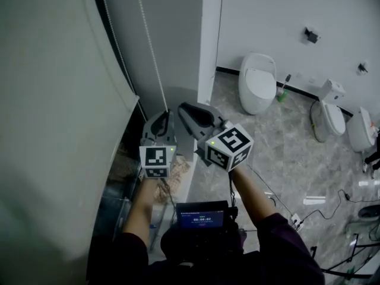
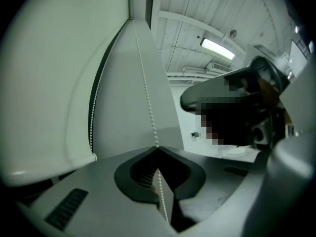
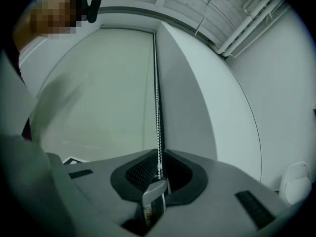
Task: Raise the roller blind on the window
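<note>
Grey marbled floor (image 1: 285,159) spreads out toward 3 o'clock from where the person stands. A row of white toilets runs along the wall there: one (image 1: 257,82) at about 1 o'clock, a second (image 1: 328,114) and a third (image 1: 360,129) closer to 3 o'clock. Loose cables (image 1: 332,200) lie on the floor at about 4 o'clock. The window side takes up everything from 8 to 11 o'clock, where the pale roller blind (image 1: 53,111) hangs down over the glass. Its bottom edge slants across the head view, with a dark strip showing beneath it. Just to the right of the blind, the bead chain (image 1: 151,52) drops from 12 o'clock down to the middle of the head view. The person holds both tools side by side there. The left gripper (image 1: 166,119) has its jaws pressed together on the chain; in its own view the tips (image 2: 157,148) meet around the beads (image 2: 145,93), and the strand carries on below them. The right gripper (image 1: 181,107) sits just beside it at a slight angle. Its jaws (image 3: 159,153) are likewise closed on the chain (image 3: 157,107), which runs straight up along the blind's (image 3: 98,83) edge. A ceiling light (image 2: 216,48) glows overhead at 1 o'clock in the left gripper view. A small lit screen (image 1: 200,218) rides at the person's chest, at 6 o'clock.
</note>
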The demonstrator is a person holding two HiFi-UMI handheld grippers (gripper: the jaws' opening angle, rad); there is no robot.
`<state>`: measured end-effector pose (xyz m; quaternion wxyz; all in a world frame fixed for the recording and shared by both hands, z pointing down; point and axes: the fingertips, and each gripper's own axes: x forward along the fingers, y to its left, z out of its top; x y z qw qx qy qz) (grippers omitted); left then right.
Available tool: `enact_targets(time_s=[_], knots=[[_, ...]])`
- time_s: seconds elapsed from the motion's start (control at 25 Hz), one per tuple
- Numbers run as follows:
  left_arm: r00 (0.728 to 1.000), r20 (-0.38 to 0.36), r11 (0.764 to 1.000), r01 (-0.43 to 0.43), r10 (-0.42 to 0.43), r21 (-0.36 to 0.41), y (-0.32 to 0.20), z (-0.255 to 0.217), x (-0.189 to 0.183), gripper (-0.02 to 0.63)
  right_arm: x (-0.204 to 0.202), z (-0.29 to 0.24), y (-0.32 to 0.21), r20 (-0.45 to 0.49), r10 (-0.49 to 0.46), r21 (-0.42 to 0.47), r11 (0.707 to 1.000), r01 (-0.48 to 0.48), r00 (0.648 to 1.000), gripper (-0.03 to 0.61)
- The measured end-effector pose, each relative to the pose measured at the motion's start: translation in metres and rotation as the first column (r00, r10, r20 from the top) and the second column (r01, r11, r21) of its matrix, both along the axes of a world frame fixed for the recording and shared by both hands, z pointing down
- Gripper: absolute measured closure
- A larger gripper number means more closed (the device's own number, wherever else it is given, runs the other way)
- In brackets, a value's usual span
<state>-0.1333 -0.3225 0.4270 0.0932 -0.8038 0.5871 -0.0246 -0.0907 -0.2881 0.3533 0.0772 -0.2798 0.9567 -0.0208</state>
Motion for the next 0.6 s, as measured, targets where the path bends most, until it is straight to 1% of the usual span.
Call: enact_targets(time_s=[0.04,0.08,0.12,0.2,0.4,0.48,0.52,0.56,0.6], knots=[[1.000,-0.013,1.000,-0.015,0.015,0.001,0.008,0.000,0.003,0.600,-0.009,-0.003,0.002,-0.005,-0.022,0.008,1.000,0.022,1.000,0.547],[0.999,-0.022,1.000,-0.028,0.028,0.000,0.015,0.000,0.005,0.601,-0.017,-0.009,0.004,0.000,-0.045,0.012,0.999,0.045,0.999,0.507],[0.999,-0.027,0.999,-0.034,0.034,-0.001,0.021,0.001,0.006,0.602,-0.025,-0.017,0.005,0.005,-0.064,0.017,0.998,0.064,0.998,0.489],[0.999,-0.031,1.000,-0.030,0.030,-0.006,0.027,0.003,0.005,0.603,-0.037,-0.036,0.003,0.015,-0.083,0.043,0.996,0.082,0.996,0.482],[0.999,-0.033,1.000,-0.017,0.016,-0.025,0.041,0.006,-0.001,0.603,-0.047,-0.085,0.001,0.085,-0.099,0.127,0.988,0.087,0.992,0.482],[0.999,-0.032,0.999,-0.020,0.019,-0.032,0.046,0.005,0.000,0.603,-0.051,-0.096,0.003,0.082,-0.103,0.149,0.985,0.090,0.991,0.487],[0.999,-0.034,0.999,-0.020,0.019,-0.033,0.048,0.004,0.001,0.603,-0.053,-0.098,0.004,0.073,-0.107,0.154,0.983,0.095,0.992,0.543],[0.999,-0.040,0.999,-0.019,0.018,-0.036,0.049,0.004,0.001,0.603,-0.055,-0.099,0.005,0.065,-0.112,0.156,0.983,0.101,0.992,0.562],[0.999,-0.050,0.999,-0.020,0.018,-0.041,0.050,0.003,0.001,0.603,-0.056,-0.099,0.005,0.062,-0.117,0.157,0.982,0.106,0.991,0.565]])
